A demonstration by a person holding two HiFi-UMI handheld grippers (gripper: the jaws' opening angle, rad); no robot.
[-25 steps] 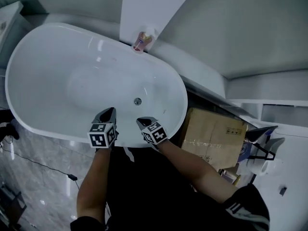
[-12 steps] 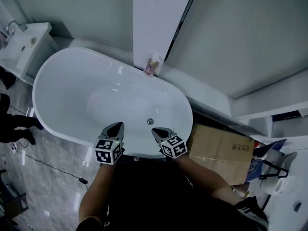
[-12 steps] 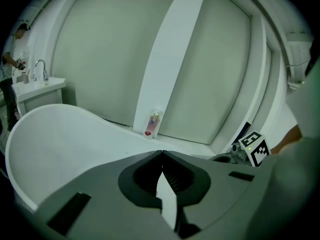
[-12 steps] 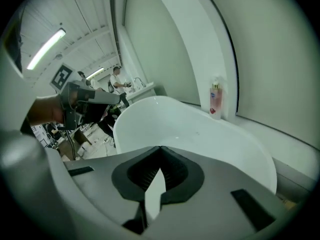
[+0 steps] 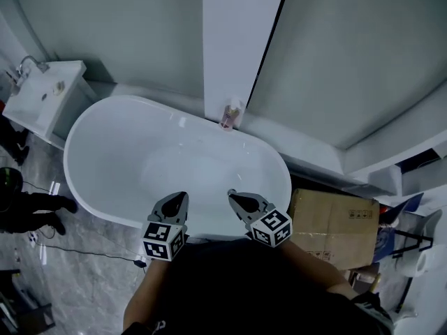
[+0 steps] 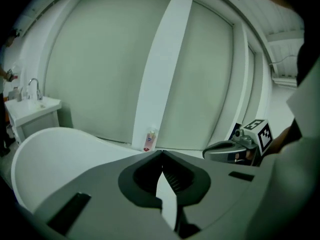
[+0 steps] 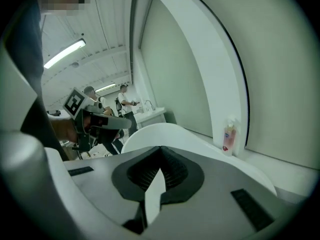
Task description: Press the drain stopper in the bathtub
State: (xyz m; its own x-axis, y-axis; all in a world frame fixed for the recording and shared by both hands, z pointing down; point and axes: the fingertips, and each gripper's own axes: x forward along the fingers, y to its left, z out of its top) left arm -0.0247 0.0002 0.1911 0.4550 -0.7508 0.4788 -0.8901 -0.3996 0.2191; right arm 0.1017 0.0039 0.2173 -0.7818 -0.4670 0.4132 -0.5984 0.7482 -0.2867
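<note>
A white oval bathtub fills the middle of the head view. I cannot see its drain stopper; the spot where it showed earlier lies under the tip of my right gripper. My left gripper is beside it, and both hover over the tub's near rim, pointing inward. Each is shut, tips touching, with nothing held. In the left gripper view the tub curves away below the left gripper. The right gripper looks over the tub rim.
A pink soap bottle stands on the ledge behind the tub, by a white pillar. A white sink is at the far left. A cardboard box lies right of the tub. A person's shoes and a cable are on the floor at left.
The view has pulled up and back, so the tub looks smaller and lower. Both grippers stay shut near the near rim. The drain, visible earlier between them, is now out of sight.
</note>
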